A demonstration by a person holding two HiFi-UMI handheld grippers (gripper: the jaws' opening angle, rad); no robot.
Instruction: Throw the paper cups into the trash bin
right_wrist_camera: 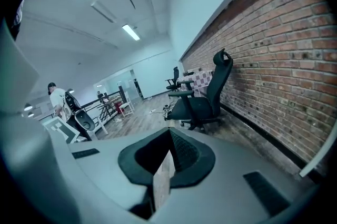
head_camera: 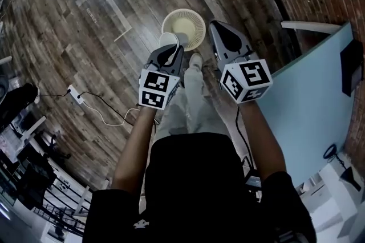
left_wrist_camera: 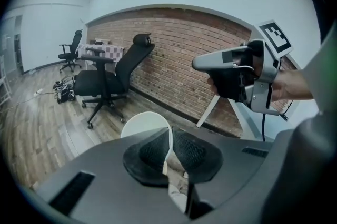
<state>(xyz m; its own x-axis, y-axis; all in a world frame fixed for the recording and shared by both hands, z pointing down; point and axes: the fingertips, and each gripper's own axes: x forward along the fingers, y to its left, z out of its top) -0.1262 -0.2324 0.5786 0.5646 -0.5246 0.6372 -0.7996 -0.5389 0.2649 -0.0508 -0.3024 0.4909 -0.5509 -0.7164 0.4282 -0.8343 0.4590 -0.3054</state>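
**A:** So, how will the paper cup (left_wrist_camera: 143,124) handle?

**B:** Light and thin-walled, I'd judge, and easily crushed, so pinch the rim. The left gripper (left_wrist_camera: 169,139) has its pads clamped on the cup's wall, at the trash bin (head_camera: 197,21) rim. The right gripper (right_wrist_camera: 169,139) is closed on nothing.
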